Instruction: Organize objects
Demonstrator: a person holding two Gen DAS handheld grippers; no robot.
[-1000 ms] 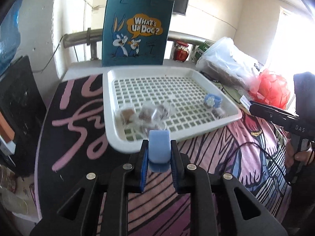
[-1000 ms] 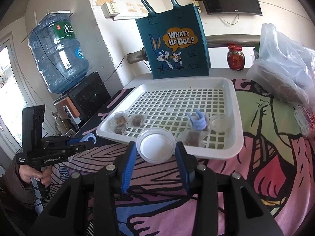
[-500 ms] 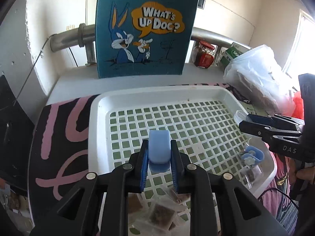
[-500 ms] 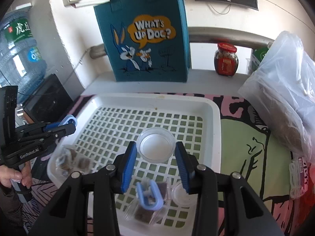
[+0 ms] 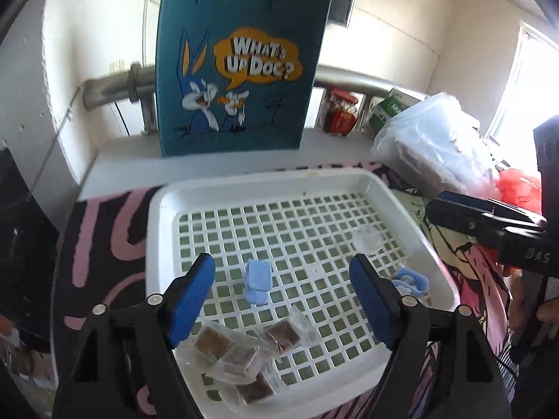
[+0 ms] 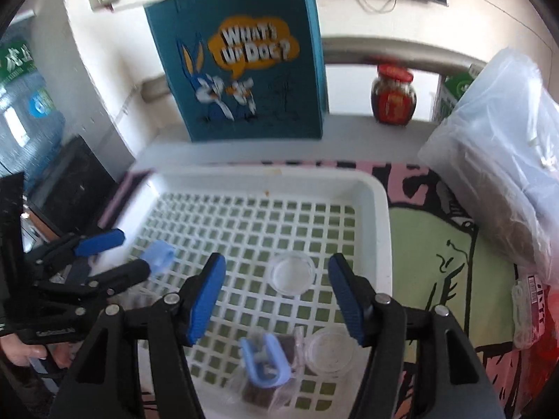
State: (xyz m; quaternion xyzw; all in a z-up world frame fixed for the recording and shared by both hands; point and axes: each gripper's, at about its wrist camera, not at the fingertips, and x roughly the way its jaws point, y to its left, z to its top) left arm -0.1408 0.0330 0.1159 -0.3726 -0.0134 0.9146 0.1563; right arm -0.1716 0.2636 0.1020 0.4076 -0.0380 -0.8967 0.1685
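Left wrist: left gripper spread above blue clip; right gripper spread (clear round lid between) over gridded white tray.

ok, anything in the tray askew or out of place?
Nothing damaged or spilled. The blue clip and clear round lid lie loose on the white tray, the wrapped brown snack packets in an untidy heap.

Clip and dish in tray, bag behind
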